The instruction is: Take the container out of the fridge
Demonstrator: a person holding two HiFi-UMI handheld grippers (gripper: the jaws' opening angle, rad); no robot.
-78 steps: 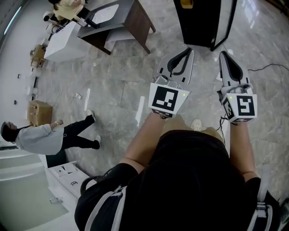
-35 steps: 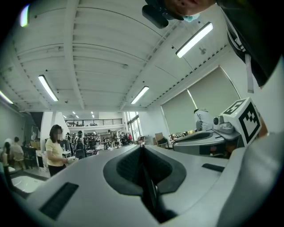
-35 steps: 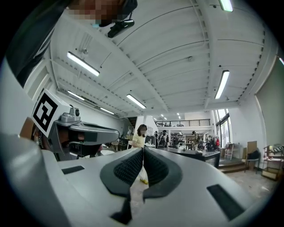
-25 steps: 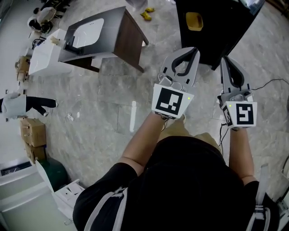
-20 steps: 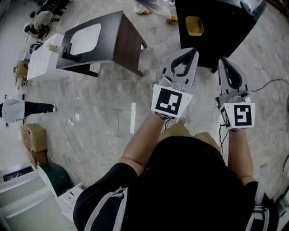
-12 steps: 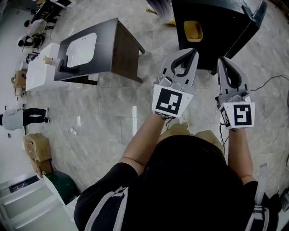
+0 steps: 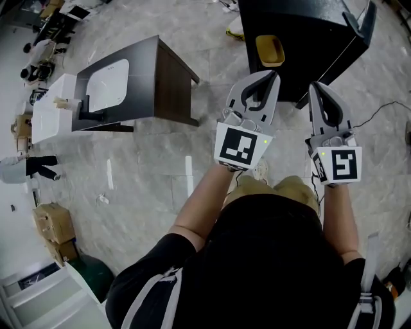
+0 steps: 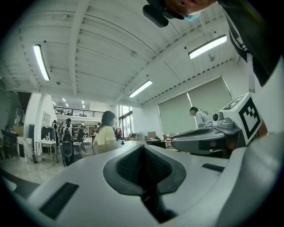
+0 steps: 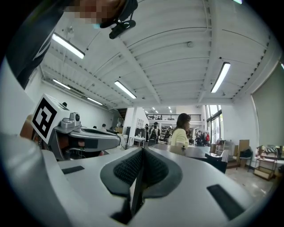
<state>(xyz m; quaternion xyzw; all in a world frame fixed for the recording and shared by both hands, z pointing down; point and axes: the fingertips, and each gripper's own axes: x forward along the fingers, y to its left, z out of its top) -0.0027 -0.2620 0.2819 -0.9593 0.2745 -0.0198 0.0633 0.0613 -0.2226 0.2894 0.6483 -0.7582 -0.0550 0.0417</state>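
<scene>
In the head view a black fridge (image 7: 308,38) stands ahead on the floor, its door (image 7: 363,19) swung out at the right. A yellow container (image 7: 270,50) shows against its dark interior. My left gripper (image 7: 268,77) is held in the air just below the container in the picture, apart from it, shut and empty. My right gripper (image 7: 316,88) hangs beside it, also shut and empty. In the left gripper view the left gripper (image 8: 142,148) points up at a ceiling, and the right gripper (image 9: 142,153) does the same in its own view.
A dark wooden table (image 7: 164,83) with a white inset top stands to the left of the fridge. A white counter (image 7: 48,119), cardboard boxes (image 7: 51,222) and a person (image 7: 26,168) are at the far left. A cable (image 7: 379,112) runs over the grey tiled floor.
The fridge, the yellow container and the table have slid down and closer in the head view. Both grippers keep the same shut pose in front of the body.
</scene>
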